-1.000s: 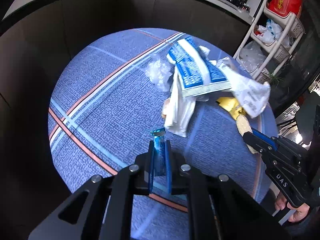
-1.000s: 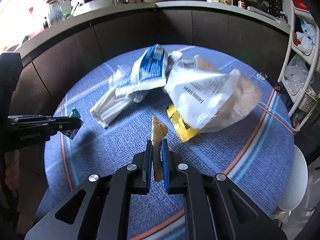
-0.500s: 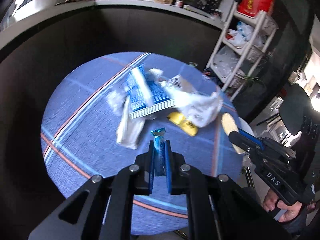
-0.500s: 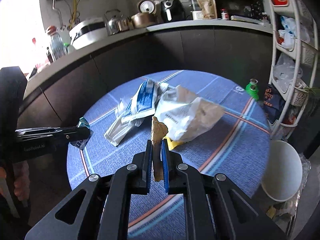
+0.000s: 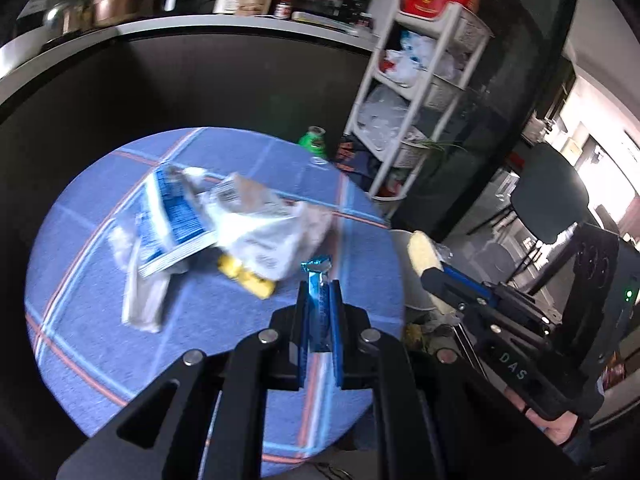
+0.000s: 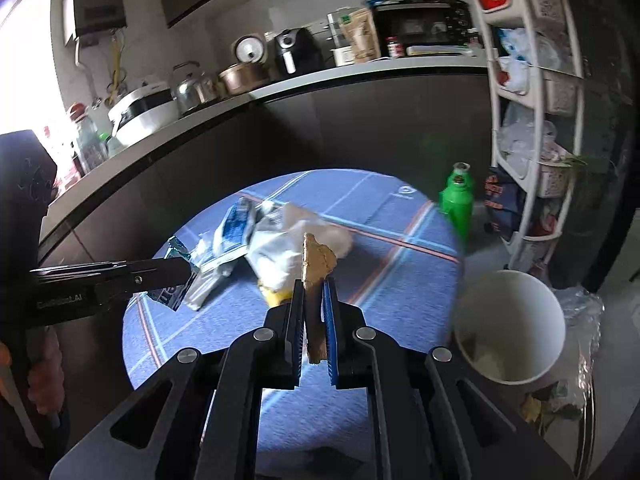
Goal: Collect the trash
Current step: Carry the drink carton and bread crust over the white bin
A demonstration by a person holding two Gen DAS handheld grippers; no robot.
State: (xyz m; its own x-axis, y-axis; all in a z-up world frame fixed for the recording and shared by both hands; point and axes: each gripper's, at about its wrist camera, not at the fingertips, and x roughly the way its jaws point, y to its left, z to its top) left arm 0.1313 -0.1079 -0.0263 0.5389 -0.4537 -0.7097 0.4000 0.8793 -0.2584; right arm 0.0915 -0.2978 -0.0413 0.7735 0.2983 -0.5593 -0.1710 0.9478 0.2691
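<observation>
My left gripper is shut on a small blue foil wrapper, held above the round blue table; the wrapper also shows in the right wrist view. My right gripper is shut on a tan crumpled scrap, held off the table's right edge near a white bin; the scrap also shows in the left wrist view. On the table lie a blue-and-white bag, a white plastic bag, a yellow wrapper and a white flat packet.
A dark counter with kettles and appliances curves behind the table. A white shelf rack stands at the right, with a green bottle on the floor beside it. A dark chair stands further right.
Both grippers have risen and swung right with their trash; the table pile looks smaller and the white bin has come closer in the right wrist view.
</observation>
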